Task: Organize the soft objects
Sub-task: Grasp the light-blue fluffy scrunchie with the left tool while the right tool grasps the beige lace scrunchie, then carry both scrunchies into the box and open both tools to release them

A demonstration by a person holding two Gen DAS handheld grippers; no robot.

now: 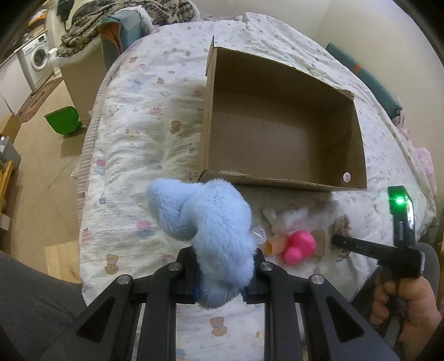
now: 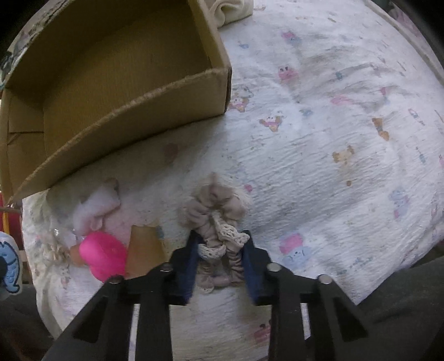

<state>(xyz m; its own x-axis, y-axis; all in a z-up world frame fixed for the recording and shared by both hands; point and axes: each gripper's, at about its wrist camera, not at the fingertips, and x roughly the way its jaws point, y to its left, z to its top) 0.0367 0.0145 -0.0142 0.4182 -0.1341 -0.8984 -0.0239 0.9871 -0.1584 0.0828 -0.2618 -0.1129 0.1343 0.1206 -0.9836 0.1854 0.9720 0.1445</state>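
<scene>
My left gripper (image 1: 223, 273) is shut on a fluffy light-blue plush toy (image 1: 213, 222) and holds it above the bed, just in front of an open, empty cardboard box (image 1: 277, 133). My right gripper (image 2: 220, 255) is shut on a beige scrunchie with lace trim (image 2: 216, 219), on the bed in front of the box (image 2: 111, 72); it also shows in the left wrist view (image 1: 342, 238). A pink rubber toy (image 1: 299, 245) (image 2: 104, 255), white stuffing (image 1: 285, 218) (image 2: 97, 208) and a tan piece (image 2: 144, 250) lie between the grippers.
The bed is covered by a white quilt with cartoon prints (image 1: 144, 133) (image 2: 333, 138). A cream cloth (image 2: 233, 9) lies behind the box. Left of the bed are a green bin (image 1: 62, 120), a washing machine (image 1: 37, 58) and a knitted blanket (image 1: 91, 25).
</scene>
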